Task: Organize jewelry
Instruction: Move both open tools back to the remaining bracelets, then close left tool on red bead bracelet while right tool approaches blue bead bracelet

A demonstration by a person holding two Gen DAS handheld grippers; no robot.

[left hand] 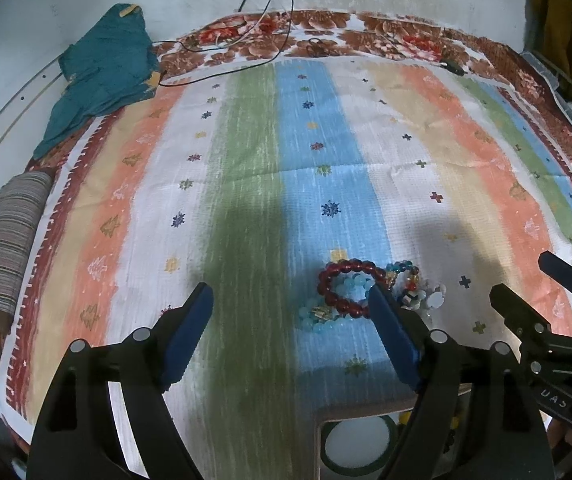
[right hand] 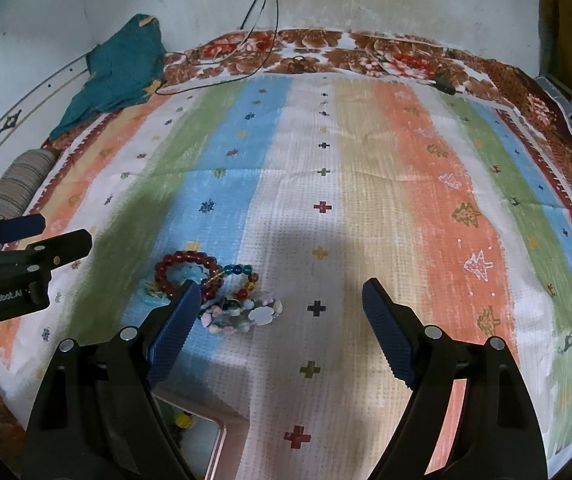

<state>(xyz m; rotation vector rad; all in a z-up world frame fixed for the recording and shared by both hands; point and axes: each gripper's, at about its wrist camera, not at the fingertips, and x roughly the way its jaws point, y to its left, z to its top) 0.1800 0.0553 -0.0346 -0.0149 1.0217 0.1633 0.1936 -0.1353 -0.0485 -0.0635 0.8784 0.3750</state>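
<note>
Striped cloth (left hand: pixel 325 200) in green, blue, white and orange covers nearly everything I can see, and the bracelets (right hand: pixel 214 288) lie heaped on it, on the blue band near the front edge. My left gripper (left hand: pixel 289 300) stands wide, nothing between its fingers; its right finger crosses the dark red bead bracelet (left hand: pixel 345 284) in the left wrist view, so part of that loop is hidden from me. My right gripper (right hand: pixel 282 296) is equally wide and holds nothing, and its left finger covers the near side of the pile in its own view. I can pick out a pale blue strand (left hand: pixel 317 316), a multicoloured one (right hand: pixel 242 274) and a pastel one with white flat pieces (right hand: pixel 246 314), but they overlap and I cannot tell how many there are in all.

Down at the bottom of both views a tray (left hand: pixel 317 440) with a pale rim is cut off by the frame and by the gripper bodies (yellow beads (right hand: pixel 184 420) show inside it, little else is readable).

Open cloth stretches well ahead of both grippers. At the far edge black cables (left hand: pixel 222 46) trail over the brown floral border (left hand: pixel 325 36); a teal garment (left hand: pixel 106 72) and a striped roll (left hand: pixel 10 248) sit off to the left.
</note>
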